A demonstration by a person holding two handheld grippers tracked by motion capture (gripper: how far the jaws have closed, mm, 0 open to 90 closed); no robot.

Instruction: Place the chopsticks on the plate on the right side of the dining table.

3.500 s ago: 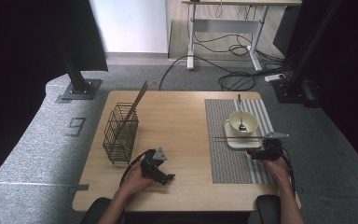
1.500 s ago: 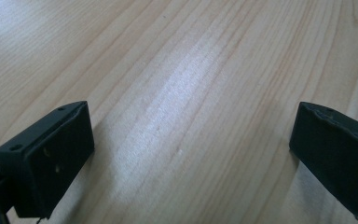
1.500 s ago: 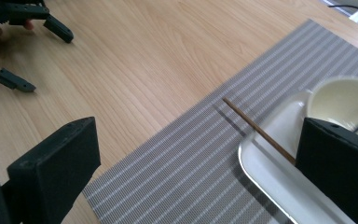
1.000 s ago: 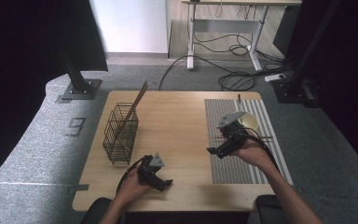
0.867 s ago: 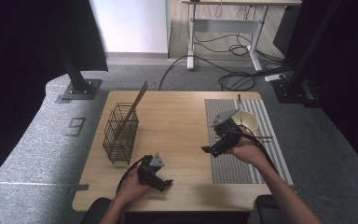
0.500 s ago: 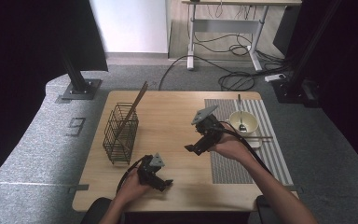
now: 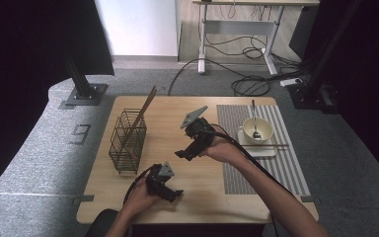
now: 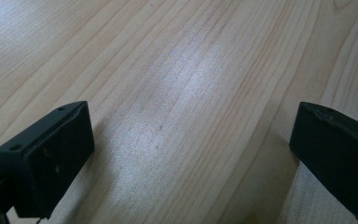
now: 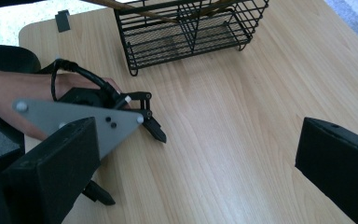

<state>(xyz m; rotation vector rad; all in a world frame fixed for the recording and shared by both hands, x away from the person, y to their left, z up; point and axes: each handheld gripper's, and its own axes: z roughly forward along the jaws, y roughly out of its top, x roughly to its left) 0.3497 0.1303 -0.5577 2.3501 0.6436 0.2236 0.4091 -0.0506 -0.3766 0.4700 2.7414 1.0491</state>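
While empty, right gripper [image 7: 183,154] mid-table [image 7: 177,113], basket [image 7: 127,143] near

Counts, taken off the wire basket [image 7: 128,142] as landmark:

- One wire basket, toward the table's left side.
- Chopsticks [image 7: 142,112] leaning in the basket; number not clear.
- Right of the basket: one striped placemat [image 7: 286,170], one bowl [image 7: 258,130], one spoon [image 7: 254,120], one tray [image 7: 268,151].
- One chopstick pair [image 7: 271,144] by the bowl.
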